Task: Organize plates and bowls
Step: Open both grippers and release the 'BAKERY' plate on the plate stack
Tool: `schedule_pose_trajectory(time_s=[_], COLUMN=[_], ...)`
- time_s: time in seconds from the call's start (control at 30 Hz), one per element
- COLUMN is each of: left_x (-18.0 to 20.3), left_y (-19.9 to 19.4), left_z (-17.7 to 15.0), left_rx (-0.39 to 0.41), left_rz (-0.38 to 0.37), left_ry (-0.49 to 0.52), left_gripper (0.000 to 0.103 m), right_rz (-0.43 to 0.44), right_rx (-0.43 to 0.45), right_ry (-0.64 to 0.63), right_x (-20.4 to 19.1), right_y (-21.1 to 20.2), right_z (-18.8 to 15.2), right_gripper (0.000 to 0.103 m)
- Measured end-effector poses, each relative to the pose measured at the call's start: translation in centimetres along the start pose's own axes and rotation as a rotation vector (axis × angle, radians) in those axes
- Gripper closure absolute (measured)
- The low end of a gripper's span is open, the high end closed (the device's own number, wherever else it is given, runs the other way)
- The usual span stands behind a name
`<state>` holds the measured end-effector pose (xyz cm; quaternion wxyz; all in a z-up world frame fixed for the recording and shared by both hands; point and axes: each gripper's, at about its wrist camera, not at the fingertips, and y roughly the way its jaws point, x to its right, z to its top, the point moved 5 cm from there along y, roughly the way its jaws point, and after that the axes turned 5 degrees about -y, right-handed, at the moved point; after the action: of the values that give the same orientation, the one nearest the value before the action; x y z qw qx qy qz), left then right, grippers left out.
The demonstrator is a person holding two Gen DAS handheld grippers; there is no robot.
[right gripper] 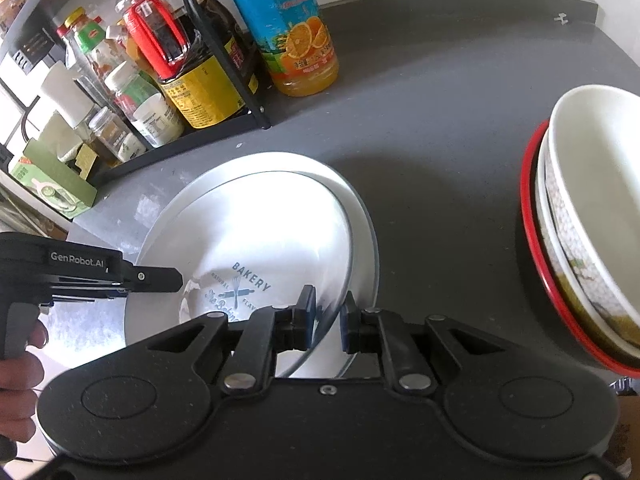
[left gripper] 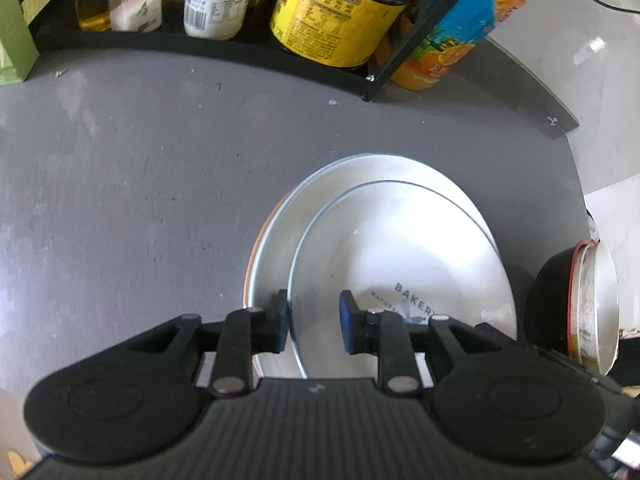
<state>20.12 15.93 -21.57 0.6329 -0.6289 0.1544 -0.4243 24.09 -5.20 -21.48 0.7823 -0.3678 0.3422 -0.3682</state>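
A white plate printed BAKERY [left gripper: 400, 248] [right gripper: 248, 232] lies on a larger white plate [left gripper: 272, 248] [right gripper: 362, 216] on the grey table. My left gripper [left gripper: 314, 322] is open. The upper plate's left rim runs between its blue pads [left gripper: 280, 320], close to the left one, and the right pad stands clear of it. My right gripper [right gripper: 327, 320] is shut on the same plate's right rim. In the right wrist view the left gripper [right gripper: 176, 279] reaches over the plate from the left, with a hand on its grip.
A stack of bowls [right gripper: 580, 208] [left gripper: 592, 300] with a red-rimmed one underneath stands right of the plates. At the back are a black rack [right gripper: 224, 120] [left gripper: 240, 46] of bottles and jars, an orange juice bottle [right gripper: 296, 32] and a green box [right gripper: 56, 188]. The table edge [left gripper: 560, 120] lies far right.
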Motion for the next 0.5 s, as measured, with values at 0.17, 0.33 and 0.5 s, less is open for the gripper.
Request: schedule_pose_trajectory(time_s=[0.17, 0.33, 0.5], left_x=[-0.6, -0.7, -0.4], left_y=[0.1, -0.2, -1.2], left_z=[0.8, 1.0, 0.8], left_rx=[-0.073, -0.108, -0.110], left_rz=[-0.031, -0.046, -0.044], left_ry=[-0.093, -0.140, -0.134], left_gripper=[0.072, 0.066, 0.055], right_rz=[-0.005, -0.018, -0.027], right_rx=[0.016, 0.015, 0.014], right_ry=[0.017, -0.004, -0.018], right_x=[0.0, 0.1, 0.0], right_y=[-0.1, -0.1, -0.1], right_z=[-0.1, 0.2, 0.4], right_gripper=[0.092, 0.093, 0.093])
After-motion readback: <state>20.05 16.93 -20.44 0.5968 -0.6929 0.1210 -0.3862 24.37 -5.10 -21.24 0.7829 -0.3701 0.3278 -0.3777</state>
